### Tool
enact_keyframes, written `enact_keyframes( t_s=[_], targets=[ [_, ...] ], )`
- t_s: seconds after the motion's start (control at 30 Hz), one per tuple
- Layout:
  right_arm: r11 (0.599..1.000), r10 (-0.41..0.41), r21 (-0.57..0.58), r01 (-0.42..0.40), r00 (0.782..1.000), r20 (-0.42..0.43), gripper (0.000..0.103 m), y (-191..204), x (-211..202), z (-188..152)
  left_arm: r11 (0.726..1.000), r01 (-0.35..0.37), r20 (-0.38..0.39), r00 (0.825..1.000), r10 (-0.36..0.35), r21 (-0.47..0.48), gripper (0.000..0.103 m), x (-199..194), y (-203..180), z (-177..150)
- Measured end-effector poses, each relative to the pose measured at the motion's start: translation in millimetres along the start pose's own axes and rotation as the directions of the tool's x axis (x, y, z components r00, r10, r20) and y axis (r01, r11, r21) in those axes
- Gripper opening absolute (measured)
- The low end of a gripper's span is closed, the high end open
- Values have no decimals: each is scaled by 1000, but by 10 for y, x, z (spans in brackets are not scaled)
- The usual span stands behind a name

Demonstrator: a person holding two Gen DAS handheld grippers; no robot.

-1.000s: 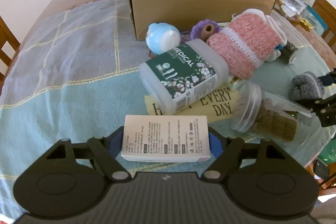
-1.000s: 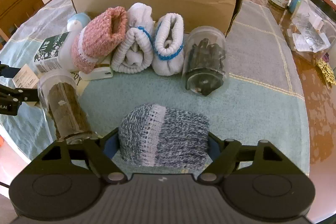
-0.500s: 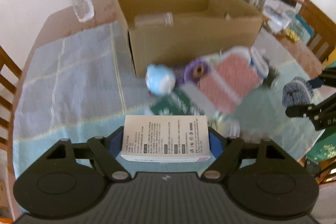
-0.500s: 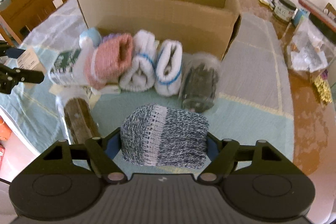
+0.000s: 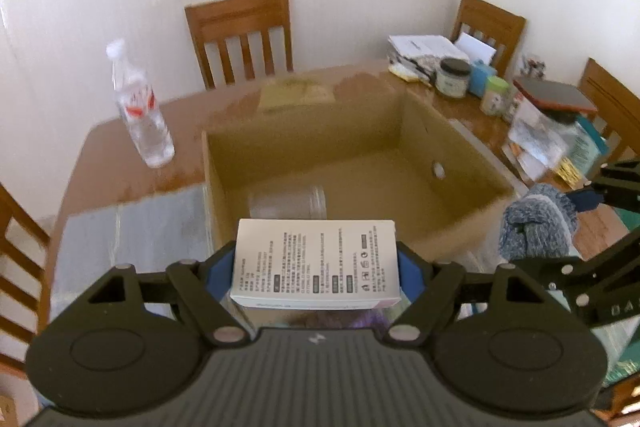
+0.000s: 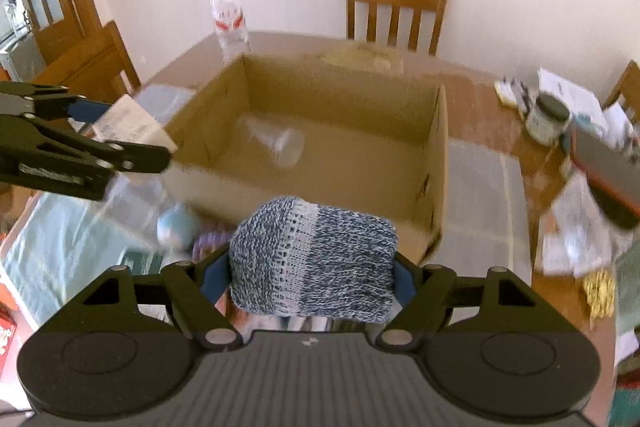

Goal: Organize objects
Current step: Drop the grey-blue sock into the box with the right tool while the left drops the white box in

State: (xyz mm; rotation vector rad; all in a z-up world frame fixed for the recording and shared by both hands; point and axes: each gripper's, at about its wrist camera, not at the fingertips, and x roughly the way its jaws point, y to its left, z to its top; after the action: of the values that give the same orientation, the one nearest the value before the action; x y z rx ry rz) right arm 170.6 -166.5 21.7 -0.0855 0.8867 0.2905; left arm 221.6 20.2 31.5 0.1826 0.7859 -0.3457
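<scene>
Left gripper (image 5: 316, 267) clamped on white carton (image 5: 316, 261); fine print, illegible. Right gripper (image 6: 312, 267) clamped on blue-white knit sock roll (image 6: 314, 259). Both above box (image 6: 434, 163) near rim.

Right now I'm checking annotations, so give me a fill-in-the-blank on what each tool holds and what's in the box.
The left tool grips a white ____.
The right tool grips a rolled blue ____.
A clear ____ lies inside the box.
A water bottle stands ____ the box.

Missing: carton; sock; jar; outside
</scene>
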Motion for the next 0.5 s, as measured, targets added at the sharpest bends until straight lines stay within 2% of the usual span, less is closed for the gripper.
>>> enact_keyframes(
  t_s=[0.23, 0.33, 0.43, 0.5],
  targets=[
    [1000, -1, 6, 0, 999, 38, 82, -170, 203, 448, 999, -48, 3, 999, 48, -16, 80, 256, -10, 296],
    [1000, -1, 5, 1, 1000, 28, 82, -211, 345, 553, 996, -74, -18, 997, 74, -45, 97, 352, 26, 319],
    [1000, 6, -15, -6, 1000, 14, 83, -199, 482, 592, 993, -78, -14, 997, 77, -83, 100, 391, 70, 281],
    [999, 4, -39, -4, 1000, 14, 97, -168, 541, 599, 991, -86, -37, 996, 83, -100, 100, 419, 102, 255]
  ],
)
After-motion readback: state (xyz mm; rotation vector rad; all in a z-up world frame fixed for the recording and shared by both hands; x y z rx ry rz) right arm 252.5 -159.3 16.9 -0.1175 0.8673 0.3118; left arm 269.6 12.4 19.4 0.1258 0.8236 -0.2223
